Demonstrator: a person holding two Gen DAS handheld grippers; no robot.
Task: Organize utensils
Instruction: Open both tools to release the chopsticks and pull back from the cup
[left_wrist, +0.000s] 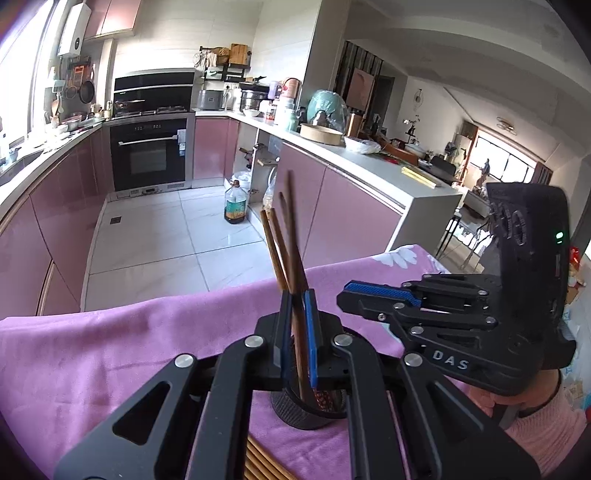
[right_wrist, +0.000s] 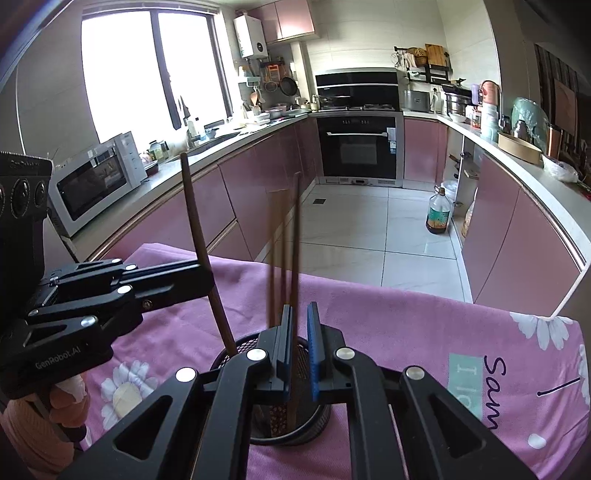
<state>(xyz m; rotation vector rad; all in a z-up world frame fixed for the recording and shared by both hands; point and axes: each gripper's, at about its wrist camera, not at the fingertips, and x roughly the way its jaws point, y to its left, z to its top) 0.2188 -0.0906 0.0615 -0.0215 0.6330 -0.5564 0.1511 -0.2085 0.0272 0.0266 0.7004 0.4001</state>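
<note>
Desk (left_wrist: 110, 350): covered by a pink-purple cloth with white flowers. It carries everything below, with the kitchen floor beyond its far edge.

Left gripper (left_wrist: 297, 295): mine, over the near part of the desk and pointing downward at the cup. Jaws clamped on one long brown chopstick (left_wrist: 291, 221). The stick runs up out of the pads, tilted a little, and its lower end reaches down into the cup. In the right wrist view the same stick crosses my left fingertips and leans toward the window side.

Right gripper (right_wrist: 299, 310): mine, just beside the left one and above the same cup. Jaws drawn together, with only a narrow slit left between the pads. From the side, in the left wrist view, nothing is seen pinched in them. The sticks that show through the slit appear to stand beyond the tips.

Mesh cup (left_wrist: 295, 417): black, round, upright on the cloth, directly under both sets of jaws.

Chopsticks in the cup (right_wrist: 282, 251): a few brown ones, standing roughly upright and blurred, so I cannot count them.

Loose chopsticks (left_wrist: 258, 461): a small bundle lying flat on the desk at the near edge, partly hidden under my left linkage.
</note>
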